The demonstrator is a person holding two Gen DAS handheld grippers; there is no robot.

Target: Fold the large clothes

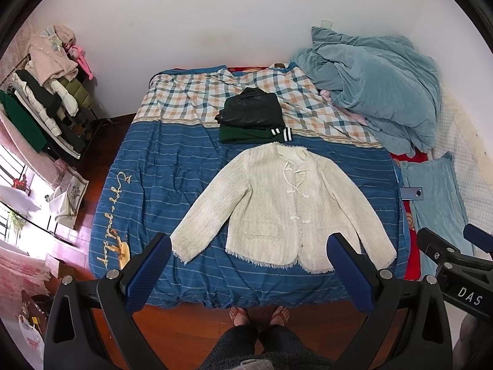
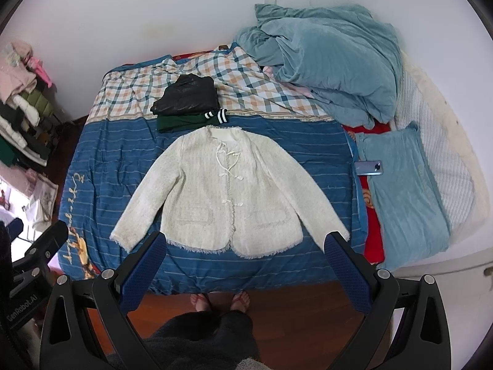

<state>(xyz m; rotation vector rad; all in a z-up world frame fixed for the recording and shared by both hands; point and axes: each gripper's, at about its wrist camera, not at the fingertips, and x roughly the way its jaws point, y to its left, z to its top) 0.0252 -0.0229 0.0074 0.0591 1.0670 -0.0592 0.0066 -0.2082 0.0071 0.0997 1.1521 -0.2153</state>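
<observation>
Near the front edge of the bed, a cream tweed jacket is lying flat, front up, sleeves spread outward. Just behind it, a folded black jacket is sitting on a folded green garment. Both the left gripper and right gripper are hovering above the front edge, fingers spread wide, gripping nothing. A phone is resting by the right edge.

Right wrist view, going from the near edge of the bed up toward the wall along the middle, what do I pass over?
Blue striped bedspread → cream jacket laid flat → folded green garment → folded black jacket → plaid sheet.
</observation>
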